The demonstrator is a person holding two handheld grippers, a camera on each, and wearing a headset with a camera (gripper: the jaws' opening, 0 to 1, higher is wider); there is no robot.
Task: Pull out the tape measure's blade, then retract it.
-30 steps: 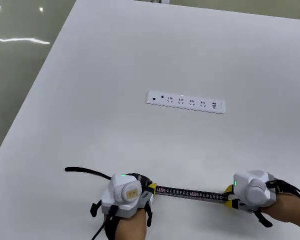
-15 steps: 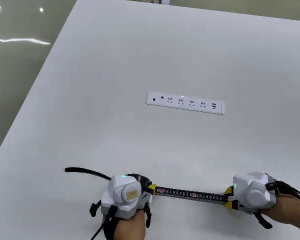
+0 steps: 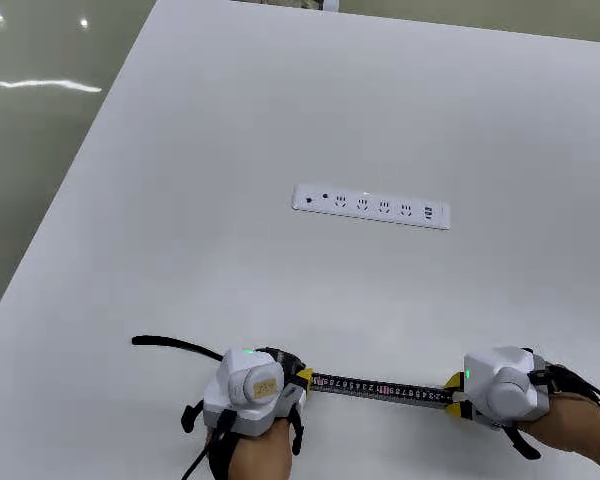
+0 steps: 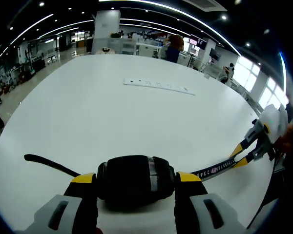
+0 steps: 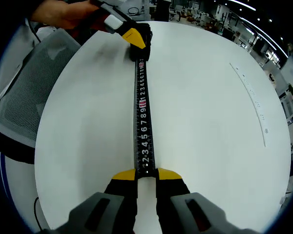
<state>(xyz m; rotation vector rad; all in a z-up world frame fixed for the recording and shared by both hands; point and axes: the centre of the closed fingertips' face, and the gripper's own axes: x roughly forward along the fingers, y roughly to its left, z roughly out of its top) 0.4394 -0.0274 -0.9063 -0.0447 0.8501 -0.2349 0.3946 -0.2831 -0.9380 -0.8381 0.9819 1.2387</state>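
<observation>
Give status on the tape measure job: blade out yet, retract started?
Done: the blade is pulled out and stretched straight between the two grippers. In hand: the left gripper clamps the tape measure case, and the right gripper pinches the blade's end in its jaws. Left: the retraction, as the blade is not yet back in the case.

1. The table (image 3: 280, 100) had a smooth, matt white top.
2. The tape measure case (image 4: 136, 170) looked like matt black plastic, with a shinier band round its middle.
3. The blade (image 5: 142, 112) was black with a faint sheen and printed white numerals.
4. The left gripper (image 4: 136, 179) and right gripper (image 5: 146, 174) had smooth pale plastic shells and yellow jaw tips.
5. The power strip (image 3: 370, 205) looked like smooth white plastic.
6. The floor (image 3: 40, 120) was glossy, mirroring lights.
7. The chair back (image 5: 34, 92) was grey mesh.
</observation>
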